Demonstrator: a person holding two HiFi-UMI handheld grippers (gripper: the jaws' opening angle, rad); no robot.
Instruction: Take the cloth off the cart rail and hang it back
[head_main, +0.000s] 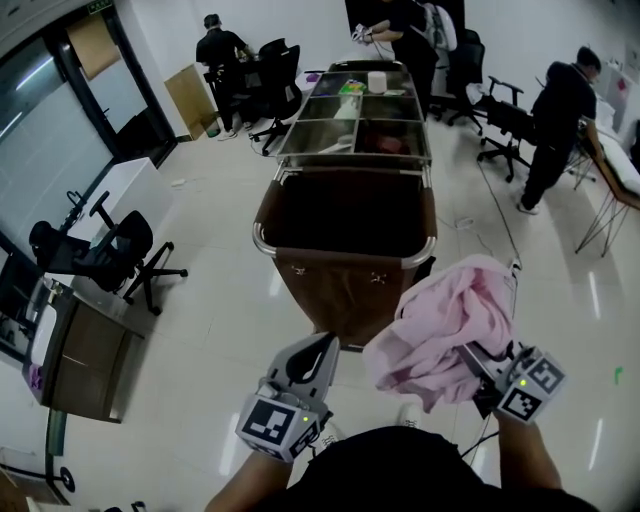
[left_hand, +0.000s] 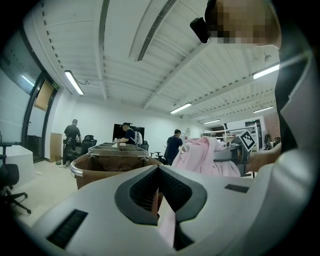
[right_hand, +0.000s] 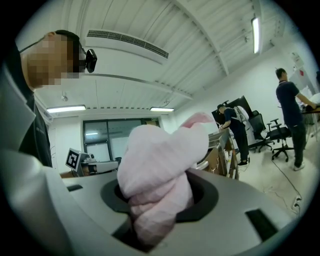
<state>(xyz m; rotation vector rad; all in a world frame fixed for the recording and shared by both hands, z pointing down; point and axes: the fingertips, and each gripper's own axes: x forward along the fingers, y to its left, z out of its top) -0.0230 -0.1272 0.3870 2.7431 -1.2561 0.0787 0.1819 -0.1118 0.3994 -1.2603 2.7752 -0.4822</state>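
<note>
Pink cloth (head_main: 445, 325) sits bunched up in the right gripper (head_main: 478, 360), whose jaws squeeze it tight. It is up in the air, off the cart (head_main: 262, 238), by its near right corner. The left gripper (head_main: 318, 352) is closed and holds nothing.

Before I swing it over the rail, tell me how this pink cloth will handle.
Likely floppy: the pink cloth bunches and sags around the right tongs rather than holding a shape. Probably light for its bulk, since one pinch carries the whole bundle. It should drape over the cart rail, though the shiny metal may let it slide if hung unevenly.
</note>
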